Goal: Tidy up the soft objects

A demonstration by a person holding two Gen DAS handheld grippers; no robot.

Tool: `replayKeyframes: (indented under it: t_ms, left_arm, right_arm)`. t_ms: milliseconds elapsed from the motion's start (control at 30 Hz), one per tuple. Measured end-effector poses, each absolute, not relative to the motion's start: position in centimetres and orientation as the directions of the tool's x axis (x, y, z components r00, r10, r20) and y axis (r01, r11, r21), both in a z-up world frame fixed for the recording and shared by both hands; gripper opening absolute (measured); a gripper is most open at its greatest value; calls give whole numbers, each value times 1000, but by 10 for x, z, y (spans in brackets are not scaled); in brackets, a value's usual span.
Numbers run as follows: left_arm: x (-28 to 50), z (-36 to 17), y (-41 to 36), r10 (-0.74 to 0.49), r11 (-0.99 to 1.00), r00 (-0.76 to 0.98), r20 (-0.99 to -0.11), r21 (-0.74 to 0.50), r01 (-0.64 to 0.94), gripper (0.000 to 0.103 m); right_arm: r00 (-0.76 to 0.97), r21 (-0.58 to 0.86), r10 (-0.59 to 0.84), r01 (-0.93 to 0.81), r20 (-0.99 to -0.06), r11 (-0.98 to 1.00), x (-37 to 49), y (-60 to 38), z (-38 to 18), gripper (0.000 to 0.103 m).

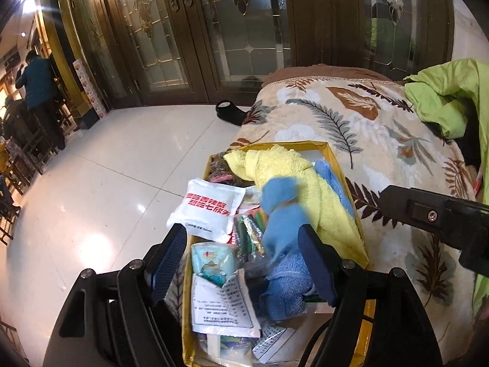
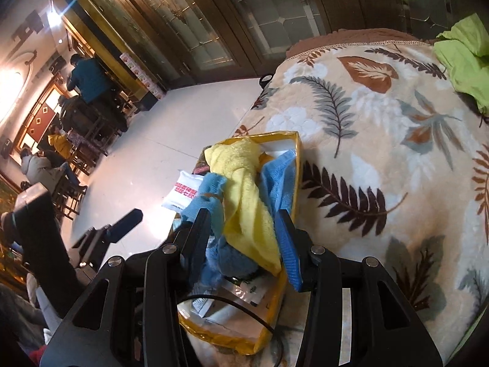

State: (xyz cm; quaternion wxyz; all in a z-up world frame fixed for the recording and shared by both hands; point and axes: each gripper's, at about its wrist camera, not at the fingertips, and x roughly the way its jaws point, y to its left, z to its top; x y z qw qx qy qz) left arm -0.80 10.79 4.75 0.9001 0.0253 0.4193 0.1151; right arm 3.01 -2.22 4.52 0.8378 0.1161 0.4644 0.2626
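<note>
A yellow box [image 1: 333,156] lies on the leaf-patterned blanket [image 1: 382,140] at the bed's edge. It holds a yellow towel [image 1: 299,177], a blue cloth [image 1: 284,214], a blue towel [image 1: 287,284], a white packet with red print [image 1: 211,208], a teal packet [image 1: 214,260] and paper leaflets [image 1: 223,302]. My left gripper [image 1: 244,260] is open above the box's near half. My right gripper [image 2: 244,235] is open, its fingers either side of the yellow towel [image 2: 247,195] and blue cloth [image 2: 204,202], over the box [image 2: 293,165].
A lime green garment [image 1: 449,98] lies at the blanket's far right. A dark slipper [image 1: 229,113] sits on the shiny tiled floor [image 1: 107,168] left of the bed. Glass-panelled wooden doors [image 1: 198,30] stand behind. People sit at tables [image 2: 55,153] at far left.
</note>
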Motion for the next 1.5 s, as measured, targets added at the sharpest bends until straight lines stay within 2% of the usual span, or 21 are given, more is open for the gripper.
replayKeyframes:
  t_ms: [67,367,567,700,1133,1500]
  left_arm:
    - [-11,50,108,262,963,621,-739,163,-213,81]
    - [-12,55,118,144,986,651,-746,53,-158,81]
    - [-20,59,123,88,992,680,-728,2,-127,81]
    - [-22,59,126,133,987,676,-725,36,-156,81]
    - [-26,45,151,149,977,644,-750,10,-213,81]
    - [-25,44,148,169,978,640,-749,48,-203,81]
  right_arm:
    - [427,453,556,-325,-714,831,30,-26,43,44]
    - [429,445,552,-330,-715,833,24,-28,42,44]
    - [449,388,520,-356,-726,850,17,-20,42,44]
    - [453,353,497,-366,-740,861,14,-11,38,44]
    - [457,257,408,-356,-790,898,12,15,19,44]
    - [444,274,408,-336,-798,901,12,11,16,44]
